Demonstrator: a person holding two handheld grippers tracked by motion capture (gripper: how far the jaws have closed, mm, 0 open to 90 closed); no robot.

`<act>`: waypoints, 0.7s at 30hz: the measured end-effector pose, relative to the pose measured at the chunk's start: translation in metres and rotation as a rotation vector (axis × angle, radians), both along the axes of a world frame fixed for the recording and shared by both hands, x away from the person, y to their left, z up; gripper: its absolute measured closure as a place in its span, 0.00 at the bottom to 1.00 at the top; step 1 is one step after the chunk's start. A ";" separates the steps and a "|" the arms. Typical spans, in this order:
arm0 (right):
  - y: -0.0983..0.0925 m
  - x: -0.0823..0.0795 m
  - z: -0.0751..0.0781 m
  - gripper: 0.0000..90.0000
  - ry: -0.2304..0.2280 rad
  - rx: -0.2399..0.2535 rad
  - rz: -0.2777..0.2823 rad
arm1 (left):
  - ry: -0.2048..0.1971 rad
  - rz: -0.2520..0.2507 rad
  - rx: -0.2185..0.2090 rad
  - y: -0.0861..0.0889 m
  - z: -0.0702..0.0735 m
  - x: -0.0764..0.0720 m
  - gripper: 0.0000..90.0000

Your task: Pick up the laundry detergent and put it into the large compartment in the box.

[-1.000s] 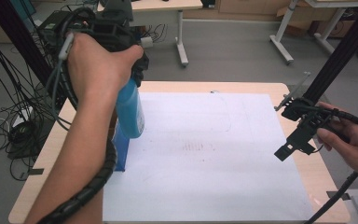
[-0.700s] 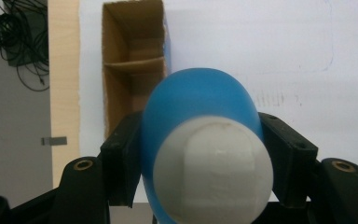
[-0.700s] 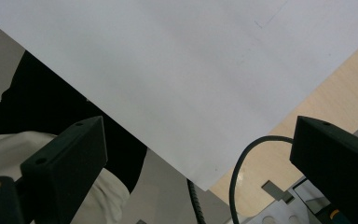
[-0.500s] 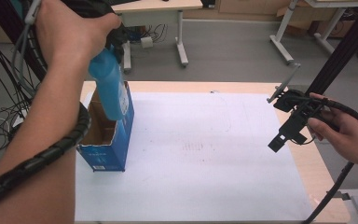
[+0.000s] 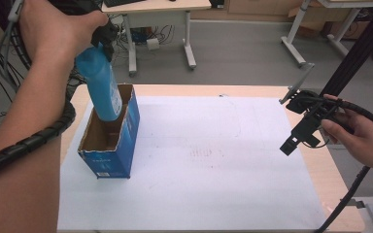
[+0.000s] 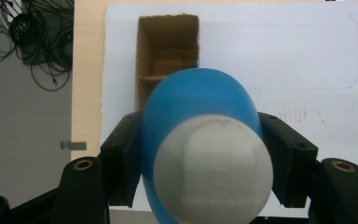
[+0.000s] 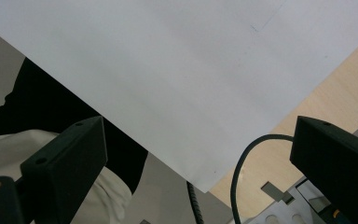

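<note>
High view: left gripper point(image 5: 102, 41) clamped on blue bottle point(image 5: 99, 85), tilted, base dipping into open blue box point(image 5: 109, 138) at table's left. Right gripper point(image 5: 298, 138) idle at right edge, jaws apart, nothing btwn. Risk: bottle base catching box rim or inner divider, tipping box over.

The bottle point(image 5: 99, 82) is bright blue, and its cap point(image 6: 213, 168) is a dull off-white. The open box point(image 5: 110, 141) is blue outside with small pale print on its near face, and plain brown cardboard inside. A white sheet point(image 5: 213, 160) with faint grey pencil-like lines covers the table point(image 5: 320, 170), whose bare edge is pale wood. Both the left gripper point(image 6: 205, 158) and the right gripper point(image 5: 298, 138) are black. The floor beyond is grey.
</note>
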State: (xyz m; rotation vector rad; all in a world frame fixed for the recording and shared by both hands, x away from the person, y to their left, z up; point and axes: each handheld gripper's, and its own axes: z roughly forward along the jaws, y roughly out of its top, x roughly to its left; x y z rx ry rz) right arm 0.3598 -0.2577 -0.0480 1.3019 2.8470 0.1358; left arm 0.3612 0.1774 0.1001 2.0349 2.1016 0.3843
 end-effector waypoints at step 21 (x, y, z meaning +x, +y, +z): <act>-0.007 -0.003 0.002 0.04 -0.015 0.010 -0.020 | 0.042 0.017 -0.008 0.020 -0.034 0.022 0.42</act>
